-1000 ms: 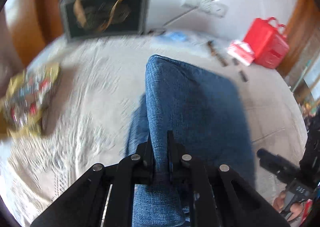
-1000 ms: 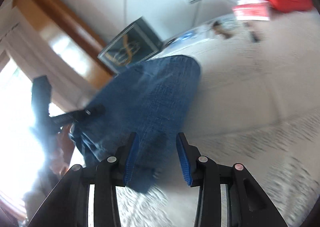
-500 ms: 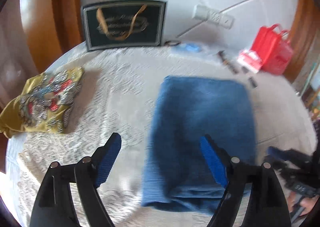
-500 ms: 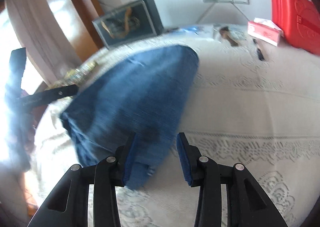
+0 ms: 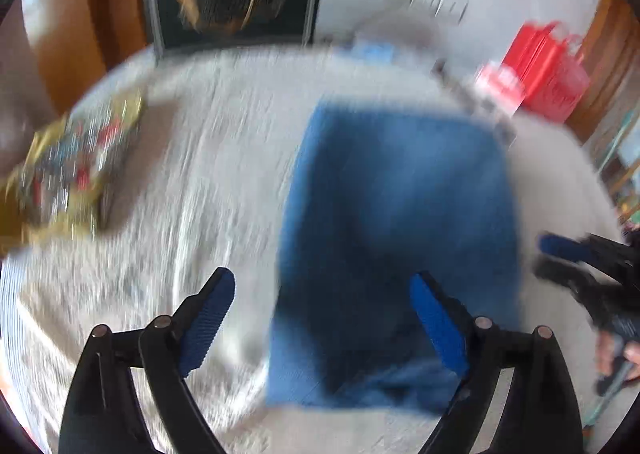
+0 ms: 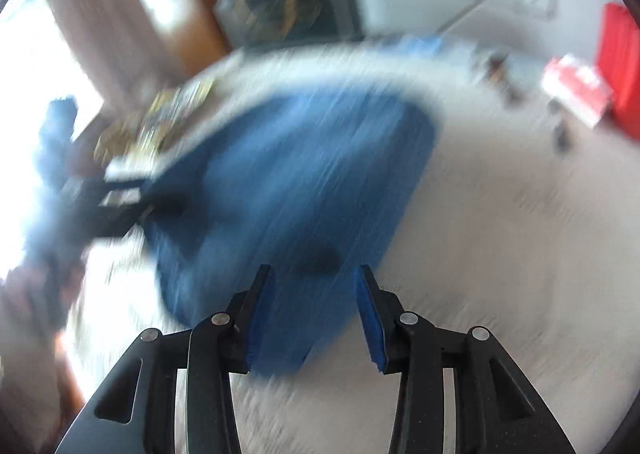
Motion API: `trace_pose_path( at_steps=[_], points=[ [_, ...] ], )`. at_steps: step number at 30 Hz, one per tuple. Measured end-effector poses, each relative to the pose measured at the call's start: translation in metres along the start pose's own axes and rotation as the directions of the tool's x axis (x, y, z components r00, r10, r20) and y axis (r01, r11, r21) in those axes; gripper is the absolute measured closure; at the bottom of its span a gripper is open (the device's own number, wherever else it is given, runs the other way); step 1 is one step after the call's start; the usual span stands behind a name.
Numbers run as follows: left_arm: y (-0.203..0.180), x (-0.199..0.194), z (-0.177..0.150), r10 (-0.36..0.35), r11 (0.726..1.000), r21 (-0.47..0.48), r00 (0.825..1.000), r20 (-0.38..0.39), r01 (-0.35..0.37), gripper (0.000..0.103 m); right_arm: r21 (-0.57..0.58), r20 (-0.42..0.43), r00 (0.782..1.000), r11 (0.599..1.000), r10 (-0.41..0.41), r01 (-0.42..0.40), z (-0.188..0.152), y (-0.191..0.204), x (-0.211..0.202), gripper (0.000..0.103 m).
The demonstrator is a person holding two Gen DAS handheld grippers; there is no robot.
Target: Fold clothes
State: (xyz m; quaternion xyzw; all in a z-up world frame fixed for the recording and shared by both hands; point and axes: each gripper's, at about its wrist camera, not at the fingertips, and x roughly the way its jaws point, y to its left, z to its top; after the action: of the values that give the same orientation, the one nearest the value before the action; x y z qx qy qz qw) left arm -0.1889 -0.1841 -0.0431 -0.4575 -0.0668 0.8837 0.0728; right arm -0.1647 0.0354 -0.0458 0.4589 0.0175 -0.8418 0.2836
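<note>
A pair of blue jeans [image 5: 400, 234] lies folded into a rectangle on the white lace tablecloth [image 5: 180, 173]. My left gripper [image 5: 322, 286] hovers over the near edge of the jeans. Its jaws are wide apart and still opening, and its pads do not touch the cloth. My right gripper [image 6: 314, 274] stands open above the near right corner of the jeans [image 6: 300, 181], with nothing pinched between its blue pads. Each gripper shows in the other's view: the right gripper [image 5: 568, 254] at the right edge, the left gripper [image 6: 80, 181] blurred at the left.
A yellow patterned garment [image 5: 72, 169] lies at the table's left edge. A dark gift bag [image 5: 236, 1] leans on the wall behind. A red bag [image 5: 548, 69], a red-and-white box [image 5: 500, 81] and small items sit at the back right.
My left gripper let go of the jeans fold and spread wide; the jeans dropped flat. My right gripper rolled and shifted a little over the jeans' corner, its gap unchanged.
</note>
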Motion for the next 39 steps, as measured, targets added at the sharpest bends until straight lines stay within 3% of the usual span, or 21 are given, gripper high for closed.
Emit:
trace_pose_path(
  at_steps=[2, 5, 8, 9, 10, 11, 13, 16, 18, 21, 24, 28, 32, 36, 37, 38, 39],
  points=[
    [-0.012, 0.010, 0.024, -0.062, 0.998, -0.006, 0.998, 0.026, 0.062, 0.012, 0.089, 0.082, 0.997, 0.996, -0.005, -0.002, 0.029, -0.016, -0.002, 0.062],
    [-0.021, 0.051, 0.056, -0.127, 0.991, -0.036, 0.992, -0.007, 0.127, 0.019, 0.173, 0.080, 0.996, 0.985, -0.026, 0.012, 0.062, -0.029, 0.022, 0.067],
    [-0.022, 0.097, 0.069, -0.085, 0.994, -0.081, 0.992, -0.088, 0.078, 0.025, 0.250, 0.050, 0.998, 0.968, -0.035, 0.021, 0.077, -0.041, 0.050, 0.070],
    [-0.019, 0.115, 0.070, -0.039, 0.996, -0.087, 0.991, -0.128, 0.028, 0.027, 0.284, 0.029, 0.999, 0.959, -0.035, 0.025, 0.078, -0.048, 0.060, 0.071],
    [-0.019, 0.124, 0.070, -0.002, 0.997, -0.072, 0.990, -0.138, -0.008, 0.027, 0.298, 0.017, 0.999, 0.954, -0.030, 0.023, 0.079, -0.052, 0.065, 0.075],
    [-0.020, 0.132, 0.069, 0.032, 0.998, -0.054, 0.990, -0.140, -0.039, 0.025, 0.304, -0.003, 0.999, 0.952, -0.039, 0.038, 0.079, -0.056, 0.073, 0.086],
    [-0.022, 0.130, 0.067, 0.044, 0.998, -0.041, 0.991, -0.127, -0.050, 0.025, 0.302, -0.028, 0.996, 0.949, -0.084, 0.088, 0.081, -0.060, 0.082, 0.103],
    [-0.022, 0.107, 0.056, 0.066, 0.997, -0.024, 0.992, -0.112, -0.069, 0.025, 0.330, -0.020, 0.998, 0.941, -0.067, 0.070, 0.076, -0.066, 0.074, 0.103],
    [-0.017, 0.082, 0.042, 0.055, 0.998, -0.035, 0.995, -0.079, -0.058, 0.025, 0.305, 0.028, 0.998, 0.951, -0.062, 0.050, 0.067, -0.058, 0.057, 0.096],
    [-0.005, 0.047, 0.010, 0.033, 0.999, -0.040, 0.999, -0.038, -0.034, 0.025, 0.225, 0.085, 0.996, 0.973, 0.031, -0.049, 0.042, -0.031, 0.035, 0.092],
    [0.000, 0.036, -0.025, 0.058, 0.998, -0.018, 0.996, -0.073, -0.059, 0.025, 0.147, 0.061, 0.995, 0.986, 0.074, -0.082, 0.011, -0.005, 0.033, 0.089],
    [0.014, 0.034, -0.056, 0.051, 0.998, -0.024, 0.994, -0.092, -0.054, 0.020, 0.060, 0.020, 1.000, 0.998, 0.014, -0.016, -0.026, 0.016, 0.032, 0.089],
    [0.019, 0.032, -0.063, 0.088, 0.995, -0.039, 0.994, -0.060, -0.090, 0.004, 0.021, 0.024, 0.999, 0.999, -0.042, 0.042, -0.045, 0.027, 0.032, 0.089],
    [0.023, 0.016, -0.060, 0.059, 0.996, -0.068, 0.997, -0.044, -0.062, 0.003, 0.011, 0.016, 0.999, 0.999, -0.035, 0.035, -0.052, 0.026, 0.023, 0.089],
    [0.025, 0.009, -0.058, 0.046, 0.996, -0.081, 0.999, -0.026, -0.048, 0.003, 0.022, 0.009, 1.000, 1.000, -0.019, 0.018, -0.053, 0.023, 0.019, 0.084],
    [0.026, 0.001, -0.054, 0.020, 0.995, -0.096, 1.000, 0.007, -0.019, 0.003, 0.058, 0.018, 1.000, 0.998, 0.008, -0.009, -0.053, 0.016, 0.012, 0.068],
    [0.025, -0.005, -0.051, 0.004, 0.995, -0.103, 1.000, 0.028, -0.001, 0.001, 0.089, 0.042, 0.999, 0.996, 0.012, -0.016, -0.052, 0.008, 0.006, 0.058]
  ],
)
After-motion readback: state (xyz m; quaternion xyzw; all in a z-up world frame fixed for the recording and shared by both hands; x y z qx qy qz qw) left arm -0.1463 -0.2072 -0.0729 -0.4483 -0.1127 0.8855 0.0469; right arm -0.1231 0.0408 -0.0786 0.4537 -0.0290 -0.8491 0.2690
